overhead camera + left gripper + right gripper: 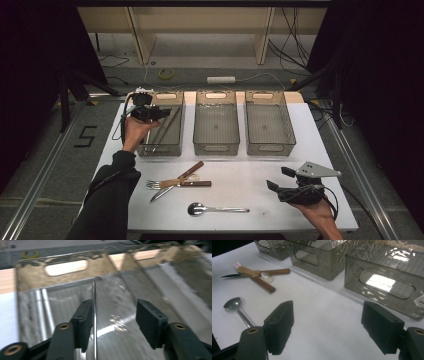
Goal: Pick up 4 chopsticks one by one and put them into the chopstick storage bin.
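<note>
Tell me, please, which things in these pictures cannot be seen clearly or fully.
- Left bin, high view: the left gripper and hand cover part of its contents.
- Thin metal rod, left gripper view: motion blur; cut off by the bottom edge.
- Spoon, right gripper view: a finger of the right gripper hides its handle end.

Three bins stand in a row at the table's far side, left bin, middle bin, right bin; before them lie a fork, a knife crossing it, and a spoon nearest the person.
</note>
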Motion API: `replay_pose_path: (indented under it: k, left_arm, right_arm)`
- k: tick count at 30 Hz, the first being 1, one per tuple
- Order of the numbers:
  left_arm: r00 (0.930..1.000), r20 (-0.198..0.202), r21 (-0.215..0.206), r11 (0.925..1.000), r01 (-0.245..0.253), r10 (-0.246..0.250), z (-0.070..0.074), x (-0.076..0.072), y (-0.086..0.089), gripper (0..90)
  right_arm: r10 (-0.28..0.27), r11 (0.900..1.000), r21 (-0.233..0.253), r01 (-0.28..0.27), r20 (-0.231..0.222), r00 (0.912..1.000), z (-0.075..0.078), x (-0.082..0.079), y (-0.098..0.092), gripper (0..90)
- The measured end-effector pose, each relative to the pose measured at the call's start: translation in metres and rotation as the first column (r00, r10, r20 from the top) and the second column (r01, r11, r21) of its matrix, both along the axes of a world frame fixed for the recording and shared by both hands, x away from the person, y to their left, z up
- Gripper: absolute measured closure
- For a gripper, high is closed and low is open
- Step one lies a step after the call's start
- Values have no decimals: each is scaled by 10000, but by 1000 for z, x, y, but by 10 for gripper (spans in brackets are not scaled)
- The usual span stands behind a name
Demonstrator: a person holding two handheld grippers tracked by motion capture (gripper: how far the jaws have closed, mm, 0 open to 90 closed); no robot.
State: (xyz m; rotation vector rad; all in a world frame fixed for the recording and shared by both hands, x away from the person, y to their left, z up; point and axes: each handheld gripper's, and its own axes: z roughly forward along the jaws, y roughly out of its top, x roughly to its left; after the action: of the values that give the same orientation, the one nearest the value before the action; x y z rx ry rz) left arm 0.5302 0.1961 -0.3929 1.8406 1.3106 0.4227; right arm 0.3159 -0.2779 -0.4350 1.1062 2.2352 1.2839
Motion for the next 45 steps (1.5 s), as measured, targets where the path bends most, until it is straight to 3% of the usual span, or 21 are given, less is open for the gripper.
replay_pose_path:
  k: [3, 8, 14, 19, 21, 28, 34, 41, 45]
  left_arm:
    - [9988, 125, -181, 9987, 472, -469, 8, -14, -5, 414]
    - [9895, 211, -326, 9891, 1434, -1428, 17, -40, -14, 381]
    - [9807, 563, -423, 9810, 1895, -1870, 23, -61, -22, 355]
    - [9697, 488, -287, 9701, 2410, -2394, 20, -74, -30, 336]
    - [9673, 466, -453, 9668, 2515, -2494, 18, -79, -32, 329]
    - [9470, 757, -584, 9467, 3169, -3123, 20, -96, -37, 288]
    - [9337, 708, -257, 9351, 3534, -3509, 15, -111, -39, 270]
    - [9260, 446, 172, 9271, 3745, -3749, 8, -123, -40, 263]
    - [9262, 333, 313, 9267, 3745, -3755, 5, -128, -40, 261]
  right_arm:
    - [-12, 10000, -15, 12, -5, 10000, 0, 0, 0, 271]
    - [0, 10000, 3, 0, 12, 10000, 0, -1, 1, 271]
    - [217, 9997, -53, -217, 45, 9998, 1, -3, 6, 271]
    - [396, 9992, -63, -395, 84, 9992, 3, -4, 10, 271]
    - [470, 9989, -69, -469, 64, 9989, 2, -4, 12, 271]
    - [806, 9967, -72, -806, 0, 9967, 4, -7, 21, 272]
    - [1251, 9920, -126, -1253, -139, 9920, 4, -10, 32, 274]
    - [1900, 9814, -245, -1906, -258, 9814, 3, -13, 51, 274]
    - [2119, 9766, -306, -2128, -306, 9768, 2, -14, 56, 274]
